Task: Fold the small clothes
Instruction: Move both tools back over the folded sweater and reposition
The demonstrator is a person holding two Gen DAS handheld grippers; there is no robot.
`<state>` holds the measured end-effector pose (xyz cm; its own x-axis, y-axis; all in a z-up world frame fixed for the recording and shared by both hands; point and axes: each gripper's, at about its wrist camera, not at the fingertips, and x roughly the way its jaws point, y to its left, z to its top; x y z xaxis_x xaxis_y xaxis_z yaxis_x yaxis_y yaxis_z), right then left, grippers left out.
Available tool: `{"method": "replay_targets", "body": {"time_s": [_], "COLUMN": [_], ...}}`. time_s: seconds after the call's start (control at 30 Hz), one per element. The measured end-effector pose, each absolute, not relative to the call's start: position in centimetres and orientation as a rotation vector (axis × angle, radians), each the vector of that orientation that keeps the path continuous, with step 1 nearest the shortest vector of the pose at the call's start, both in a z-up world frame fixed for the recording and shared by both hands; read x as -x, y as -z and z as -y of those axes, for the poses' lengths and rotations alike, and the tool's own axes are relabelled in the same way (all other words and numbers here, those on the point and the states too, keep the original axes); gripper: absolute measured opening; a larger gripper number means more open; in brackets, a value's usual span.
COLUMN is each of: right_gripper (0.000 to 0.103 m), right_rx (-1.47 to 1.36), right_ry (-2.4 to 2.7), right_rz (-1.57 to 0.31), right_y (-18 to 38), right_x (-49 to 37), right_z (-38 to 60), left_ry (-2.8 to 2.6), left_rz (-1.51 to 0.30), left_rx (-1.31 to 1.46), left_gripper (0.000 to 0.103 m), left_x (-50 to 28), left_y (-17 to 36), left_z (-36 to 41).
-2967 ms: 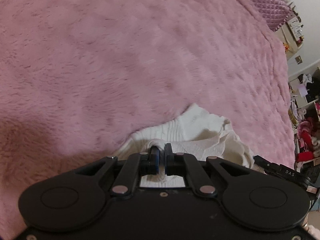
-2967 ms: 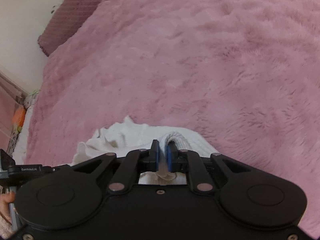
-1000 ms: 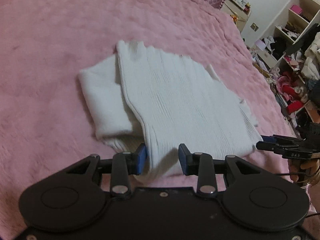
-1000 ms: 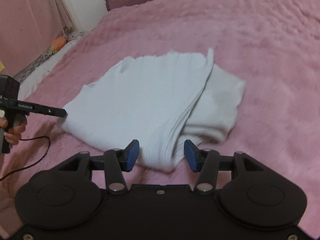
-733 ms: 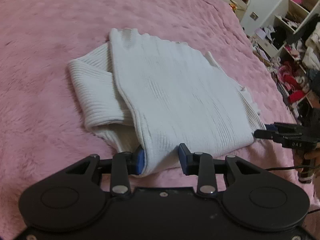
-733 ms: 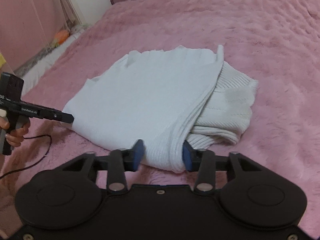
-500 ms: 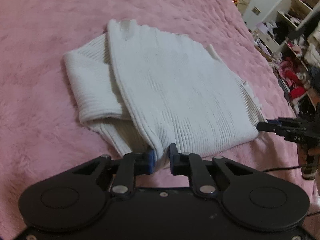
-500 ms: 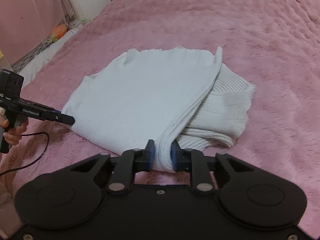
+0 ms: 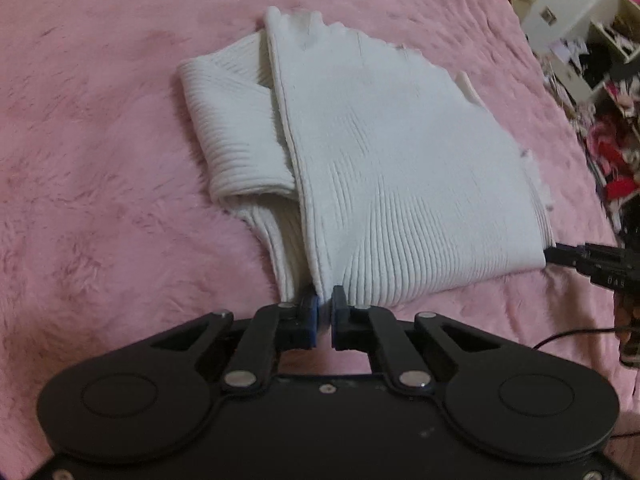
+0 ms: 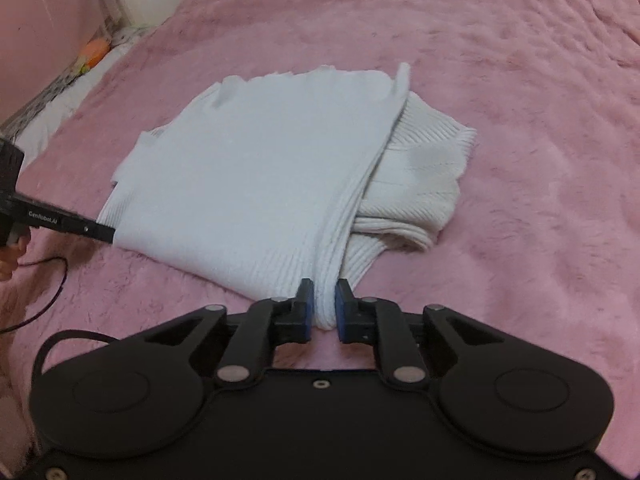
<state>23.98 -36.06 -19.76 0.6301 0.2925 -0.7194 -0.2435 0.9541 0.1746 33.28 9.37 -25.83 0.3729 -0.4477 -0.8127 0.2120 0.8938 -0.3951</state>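
The white knit sweater (image 9: 392, 168) lies half-folded mid-bed on the pink plush blanket (image 9: 100, 200). The left tongs (image 9: 325, 312) and the right tongs (image 10: 321, 308) are each clenched on a near hem corner. Step in hand: grasp for the next fold. Next, judged: lift both corners evenly and carry them toward the far edge.

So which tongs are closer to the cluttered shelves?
Right. The right tongs grip the white sweater corner on the side of the shelves; the left tongs grip its opposite corner, farther away.

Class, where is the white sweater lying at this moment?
The white sweater lies part-folded on the pink blanket, mid-frame in both views, its near corners pinched by the left tool and right tool.
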Motion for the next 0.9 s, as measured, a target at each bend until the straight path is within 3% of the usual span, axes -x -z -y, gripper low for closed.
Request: {"method": "replay_targets", "body": {"time_s": [0.17,0.23,0.3,0.47,0.9], "right_gripper": [0.019,0.02,0.021,0.022,0.022], "right_rx": [0.104,0.182,0.236,0.193,0.057], "right_ry": [-0.237,-0.215,-0.215,-0.22,-0.066], "right_rz": [-0.767,-0.725,-0.686,-0.697,-0.816], "right_y": [16.6,15.3,14.2,14.2,19.5], "right_x": [-22.8,-22.5,-22.2,-23.4,-25.6], "right_z": [33.4,31.8,30.2,28.3,29.9], "left_ry": [0.341,0.284,0.242,0.249,0.163], "left_rz": [-1.046,-0.991,-0.929,-0.879,-1.032], "left_rx": [0.128,0.063,0.02,0.024,0.029], "left_gripper": [0.009,0.025,0.032,0.035,0.036], "left_x": [-31.9,-31.4,-31.0,-31.9,-34.0], "left_y": [22.8,21.0,19.3,18.0,24.2], "left_z": [-7.9,-7.1,-6.5,-4.3,-2.1]}}
